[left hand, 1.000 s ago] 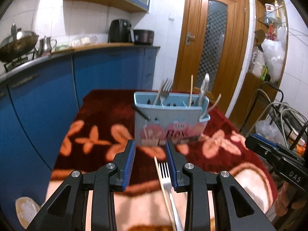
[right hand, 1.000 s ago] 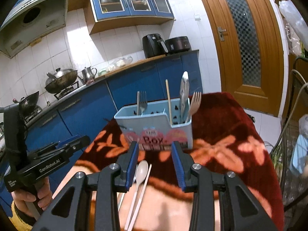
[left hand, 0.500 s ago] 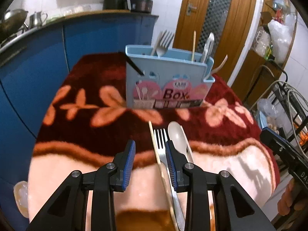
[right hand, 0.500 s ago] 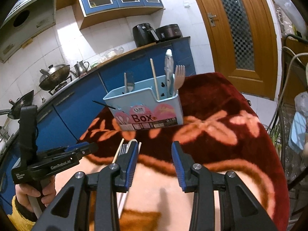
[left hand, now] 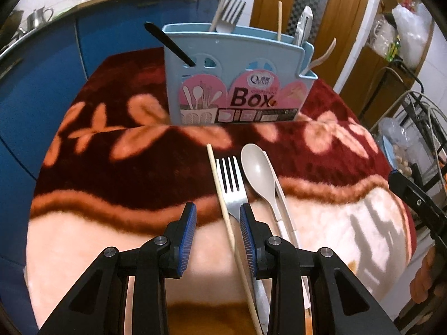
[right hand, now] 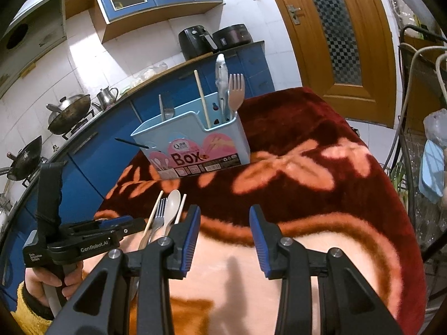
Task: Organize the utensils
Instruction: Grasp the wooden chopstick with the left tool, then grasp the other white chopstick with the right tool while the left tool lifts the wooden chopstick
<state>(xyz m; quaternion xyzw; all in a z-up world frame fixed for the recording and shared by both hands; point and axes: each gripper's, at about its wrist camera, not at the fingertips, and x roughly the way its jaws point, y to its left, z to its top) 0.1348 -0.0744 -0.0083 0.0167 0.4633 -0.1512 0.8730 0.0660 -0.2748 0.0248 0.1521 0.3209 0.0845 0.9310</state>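
A light blue utensil box (left hand: 237, 83) (right hand: 195, 145) stands on the red floral cloth and holds forks, a chopstick and other utensils. In front of it lie a wooden chopstick (left hand: 220, 192), a metal fork (left hand: 232, 181), a beige spoon (left hand: 257, 176) and a pale chopstick (left hand: 282, 198), side by side. My left gripper (left hand: 218, 223) is open just above the wooden chopstick and the fork's handle. My right gripper (right hand: 225, 237) is open and empty over the cloth, right of these utensils (right hand: 164, 212). The left gripper (right hand: 117, 226) also shows in the right wrist view.
The cloth-covered table (left hand: 97, 167) drops off at the left toward blue cabinets (left hand: 36, 64). A wire rack with cables and bags (left hand: 419, 139) stands at the right. A wooden door (right hand: 343, 33) is behind the table.
Both grippers have drawn back from the box and tilted down toward the cloth. The loose utensils now lie in fuller view at the left gripper's fingers.
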